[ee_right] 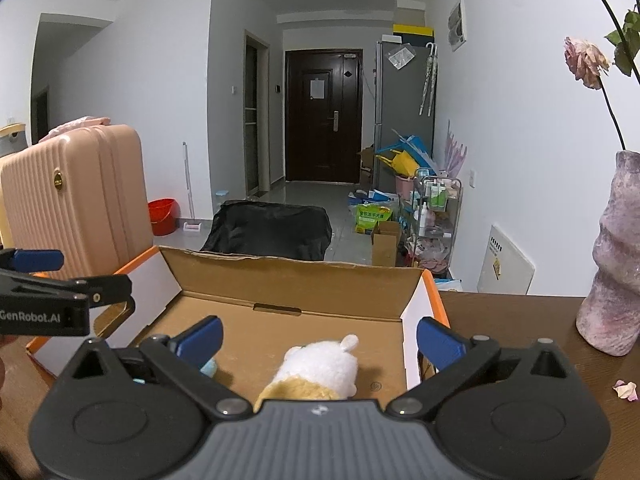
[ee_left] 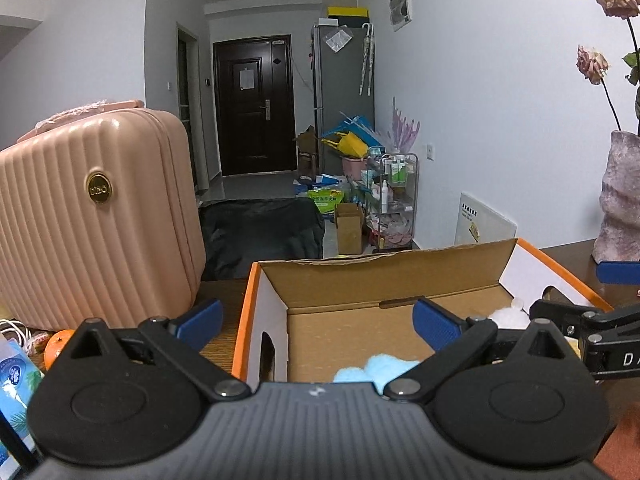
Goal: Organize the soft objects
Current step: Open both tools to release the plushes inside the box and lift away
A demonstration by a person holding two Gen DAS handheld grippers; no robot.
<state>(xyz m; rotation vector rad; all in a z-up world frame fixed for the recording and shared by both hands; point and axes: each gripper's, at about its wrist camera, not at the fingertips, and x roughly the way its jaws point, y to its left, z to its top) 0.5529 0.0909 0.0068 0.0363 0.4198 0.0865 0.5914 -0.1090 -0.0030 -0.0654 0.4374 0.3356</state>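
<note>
Both grippers (ee_left: 318, 320) (ee_right: 320, 338) held wide apart over box (ee_right: 280, 280); white-tan plush (ee_right: 320, 366) and blue plush (ee_left: 376, 368) seen inside.

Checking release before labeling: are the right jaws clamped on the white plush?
No: the right gripper stands wide open, and the white plush toy lies free in the cardboard box.
</note>
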